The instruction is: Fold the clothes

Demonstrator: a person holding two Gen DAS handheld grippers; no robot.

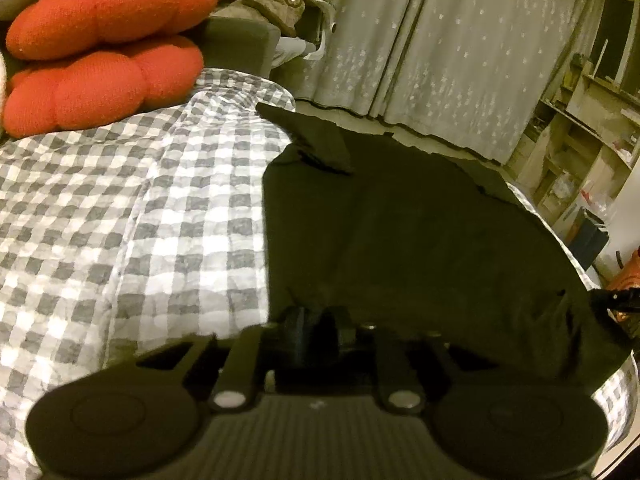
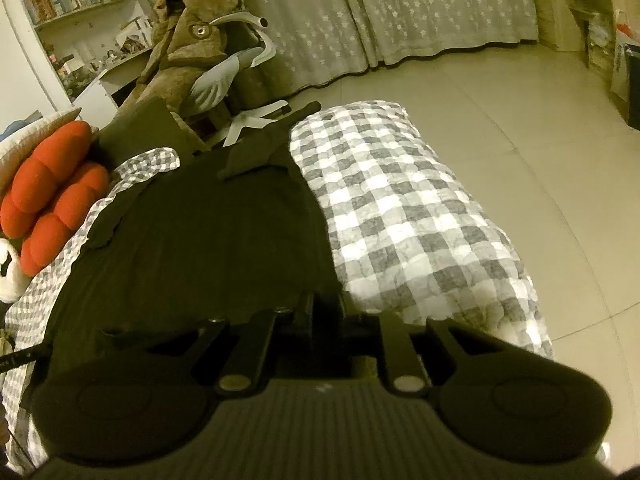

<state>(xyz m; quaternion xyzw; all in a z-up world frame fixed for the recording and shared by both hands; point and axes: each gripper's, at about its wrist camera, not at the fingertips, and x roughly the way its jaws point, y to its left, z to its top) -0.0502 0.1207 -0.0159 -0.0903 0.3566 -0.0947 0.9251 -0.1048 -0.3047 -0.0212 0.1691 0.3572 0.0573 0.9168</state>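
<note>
A black garment (image 1: pixel 400 216) lies spread on the grey-and-white checked bedcover (image 1: pixel 120 220), running away from me. My left gripper (image 1: pixel 318 322) is shut on the garment's near left edge. In the right wrist view the same garment (image 2: pixel 200 240) fills the middle, and my right gripper (image 2: pixel 320 312) is shut on its near right edge by the checked cover (image 2: pixel 400 208). The right gripper's tip (image 1: pixel 616 300) shows at the far right of the left wrist view. The fingertips are dark against the cloth and hard to make out.
Two orange cushions (image 1: pixel 104 52) lie at the head of the bed. A person in a brown coat (image 2: pixel 188 44) sits on an office chair (image 2: pixel 240 68) past the bed. Curtains (image 1: pixel 460 48), shelves (image 1: pixel 580 128) and tiled floor (image 2: pixel 520 120) lie to the right.
</note>
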